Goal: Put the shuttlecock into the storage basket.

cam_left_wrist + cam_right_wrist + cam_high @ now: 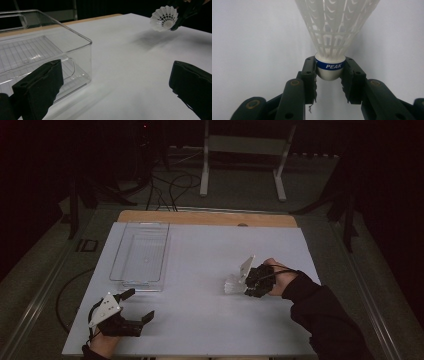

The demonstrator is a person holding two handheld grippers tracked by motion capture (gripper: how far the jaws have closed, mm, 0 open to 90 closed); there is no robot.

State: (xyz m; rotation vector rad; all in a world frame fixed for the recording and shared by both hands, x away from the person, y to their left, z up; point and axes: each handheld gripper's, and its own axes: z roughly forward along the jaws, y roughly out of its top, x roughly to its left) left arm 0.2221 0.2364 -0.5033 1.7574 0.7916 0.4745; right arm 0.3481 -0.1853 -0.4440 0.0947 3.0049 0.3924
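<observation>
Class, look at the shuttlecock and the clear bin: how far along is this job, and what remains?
Done: the right gripper is shut on the shuttlecock, clamped at its cork base and lifted off the white table.
In hand: it is carried in the air, skirt pointing toward the clear bin.
Left: the bin is empty, so placing it inside likely remains. The left gripper rests open near the bin, holding nothing.

Bare white table [200, 285] between both sides, clear bin [141, 254] blocking far left
</observation>
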